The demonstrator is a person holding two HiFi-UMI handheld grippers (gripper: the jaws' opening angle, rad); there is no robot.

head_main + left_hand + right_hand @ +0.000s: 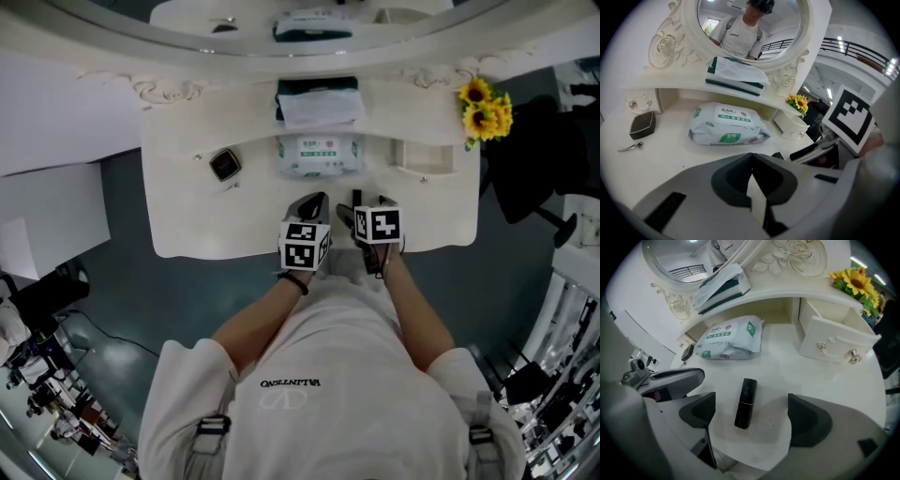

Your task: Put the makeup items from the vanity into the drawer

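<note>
A black lipstick tube [746, 403] lies on the white vanity top [187, 211] near its front edge. My right gripper [750, 414] is open, one jaw on each side of the tube and neither touching it. Just to its left, my left gripper [752, 171] is shut with nothing in it. In the head view both grippers, left [309, 206] and right [361, 211], sit side by side at the front middle. A small white drawer [836, 341] stands pulled open at the back right. At the left lie a black compact [225, 165] and a small metal clip [630, 147].
A pack of wet wipes [319, 155] lies at the middle back, with a tissue pack [319, 103] on the shelf above it under the round mirror [750, 23]. Yellow sunflowers [486, 111] stand at the right end. A person's body is close against the front edge.
</note>
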